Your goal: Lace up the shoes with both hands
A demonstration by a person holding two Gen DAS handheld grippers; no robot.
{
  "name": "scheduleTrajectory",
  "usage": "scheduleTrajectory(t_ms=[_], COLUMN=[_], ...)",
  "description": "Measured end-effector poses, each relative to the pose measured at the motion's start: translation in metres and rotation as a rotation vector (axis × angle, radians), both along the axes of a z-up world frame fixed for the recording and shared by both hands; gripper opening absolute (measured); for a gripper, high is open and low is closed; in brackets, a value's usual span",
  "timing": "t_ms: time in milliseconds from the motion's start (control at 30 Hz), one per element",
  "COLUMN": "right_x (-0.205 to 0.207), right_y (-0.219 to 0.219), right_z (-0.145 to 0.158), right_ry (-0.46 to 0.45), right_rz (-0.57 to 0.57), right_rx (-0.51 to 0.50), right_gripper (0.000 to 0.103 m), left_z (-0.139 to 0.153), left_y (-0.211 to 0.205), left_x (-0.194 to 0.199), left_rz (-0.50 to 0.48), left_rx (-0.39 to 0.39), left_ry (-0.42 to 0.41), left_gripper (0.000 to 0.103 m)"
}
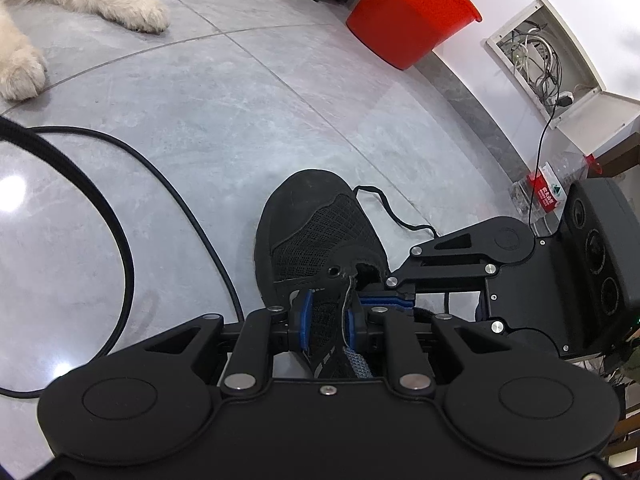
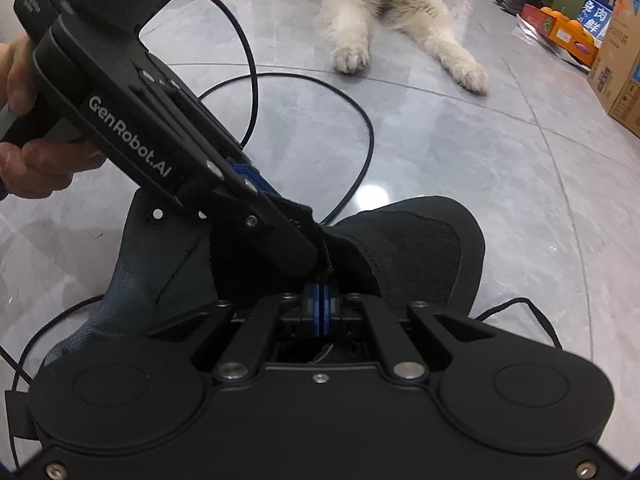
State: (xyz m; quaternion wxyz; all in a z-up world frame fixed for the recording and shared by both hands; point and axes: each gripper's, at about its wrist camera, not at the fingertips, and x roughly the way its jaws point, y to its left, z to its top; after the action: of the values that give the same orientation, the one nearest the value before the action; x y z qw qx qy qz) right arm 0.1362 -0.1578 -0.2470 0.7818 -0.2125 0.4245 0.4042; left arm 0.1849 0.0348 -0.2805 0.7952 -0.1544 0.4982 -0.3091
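Note:
A black mesh shoe (image 1: 316,224) lies on the grey tile floor, toe pointing away. My left gripper (image 1: 328,320) is shut on the shoe's upper flap beside the eyelet (image 1: 333,270). My right gripper (image 1: 386,300) comes in from the right, its blue pads shut together close to that eyelet; what it pinches is hidden. In the right wrist view the right gripper (image 2: 320,304) is shut just below the left gripper (image 2: 288,216), which grips the shoe (image 2: 420,248) edge. A black lace (image 1: 390,212) trails loose on the floor right of the toe, also in the right wrist view (image 2: 520,308).
A fluffy white dog lies on the floor ahead, paws (image 2: 352,58) stretched toward the shoe. Black cables (image 1: 120,200) loop across the tiles at left. A red bucket (image 1: 412,16), cardboard boxes (image 2: 616,76) and an open wall wiring box (image 1: 540,56) stand at the room's edges.

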Motion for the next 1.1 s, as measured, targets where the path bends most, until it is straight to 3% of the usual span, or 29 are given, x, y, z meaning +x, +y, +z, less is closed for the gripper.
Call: scheduleTrajectory(t_ms=[133,700,800,1100], right_x=[-0.001,-0.029,-0.028,-0.014], right_y=[0.001,0.011,0.014,0.011], right_z=[0.0,-0.004,-0.003,-0.002], right_ry=[-0.014,-0.243,-0.242,-0.177], right_rz=[0.03,0.147,0.164,0.055], right_rx=[0.001,-0.088,-0.109,-0.07], right_gripper=[0.003,0.003,0.003,0.003], left_z=[0.001,0.008,0.008,0.008], left_y=[-0.001,-0.012,-0.011,-0.007], left_x=[0.0,-0.006,-0.007,-0.01], left_rz=[-0.001,0.038,0.037,0.038], left_rx=[0.005,0.055,0.056,0.043], left_ry=[-0.001,-0.015,-0.021,-0.034], left_gripper=[0.019,0.023,0.023,0.018])
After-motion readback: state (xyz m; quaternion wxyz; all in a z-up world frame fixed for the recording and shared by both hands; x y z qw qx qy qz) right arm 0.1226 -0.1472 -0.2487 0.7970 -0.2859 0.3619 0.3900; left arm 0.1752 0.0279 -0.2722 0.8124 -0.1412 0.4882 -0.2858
